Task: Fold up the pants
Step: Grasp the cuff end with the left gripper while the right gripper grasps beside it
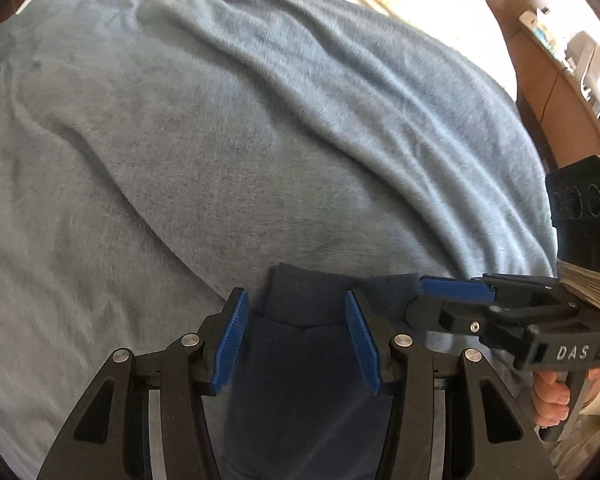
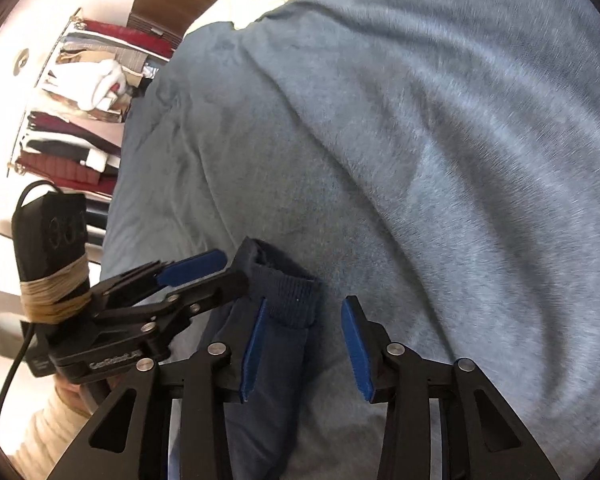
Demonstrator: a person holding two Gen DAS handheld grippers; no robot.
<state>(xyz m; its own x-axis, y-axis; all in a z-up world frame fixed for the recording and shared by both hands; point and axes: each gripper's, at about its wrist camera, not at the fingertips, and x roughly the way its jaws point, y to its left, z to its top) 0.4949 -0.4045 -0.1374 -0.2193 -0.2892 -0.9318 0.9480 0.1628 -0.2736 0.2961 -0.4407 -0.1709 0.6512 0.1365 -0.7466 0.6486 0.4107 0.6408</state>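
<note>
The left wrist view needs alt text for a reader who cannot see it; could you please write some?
Dark navy pants, ribbed cuff foremost, lie on a grey-blue blanket between the blue pads of the left claw, which stand apart without pressing the fabric. The right claw reaches in from the right edge toward the cuff.

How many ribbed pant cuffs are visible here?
2: one ribbed cuff lies between the left gripper fingers; the other cuff sits at the right gripper. More pants fabric is hidden below.
</note>
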